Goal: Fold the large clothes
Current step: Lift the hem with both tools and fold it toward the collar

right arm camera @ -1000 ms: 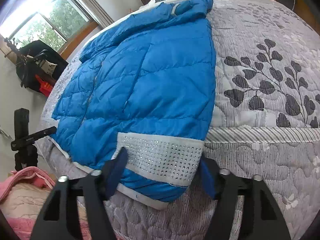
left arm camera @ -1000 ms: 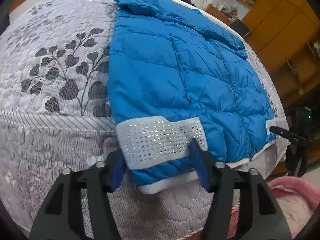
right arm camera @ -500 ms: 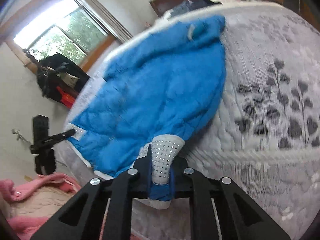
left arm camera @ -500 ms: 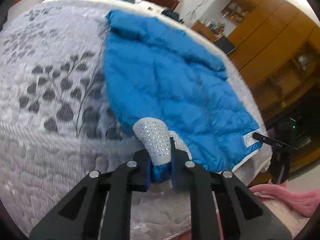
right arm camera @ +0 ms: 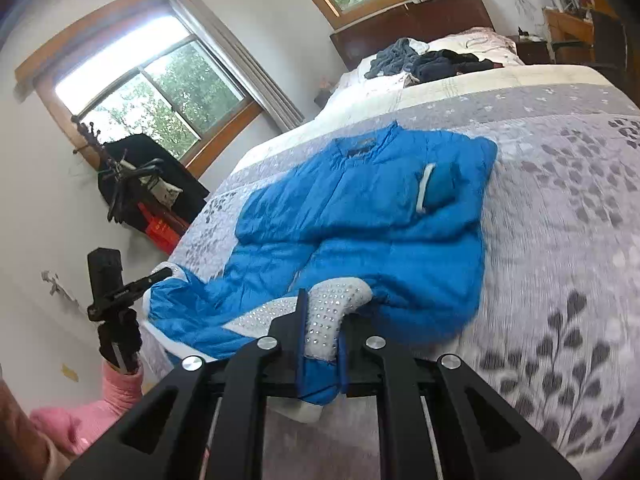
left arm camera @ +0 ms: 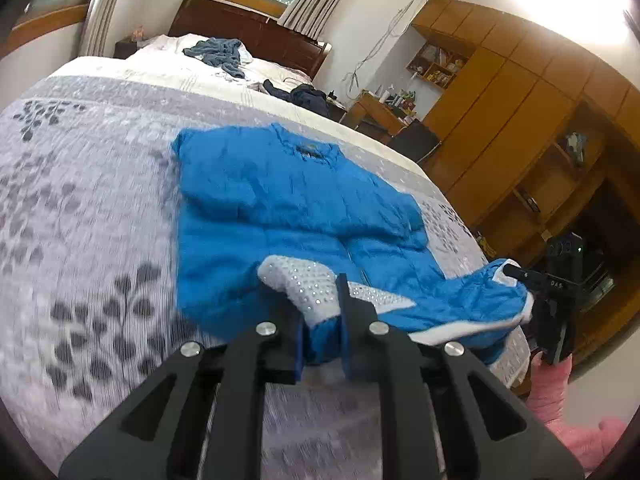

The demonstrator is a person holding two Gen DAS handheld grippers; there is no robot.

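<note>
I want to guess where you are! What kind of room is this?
Most likely a bedroom. There is a big bed with a dark wooden headboard, wooden wardrobes along one wall, and a blue jacket being folded on the quilt.

The jacket (left arm camera: 280, 196) is quilted blue cloth with a slight sheen; its hem band (left arm camera: 308, 286) is matt grey fabric dotted with shiny studs, edged in white. The bed (left arm camera: 80, 240), lower left of the frame, wears a stitched, matt grey quilt with printed leaves. Each hand-held gripper (left arm camera: 322, 340) (right arm camera: 320, 344) is matt black plastic with bright metal screws. The wardrobe (left arm camera: 520, 128) at right is smooth varnished wood.
</note>
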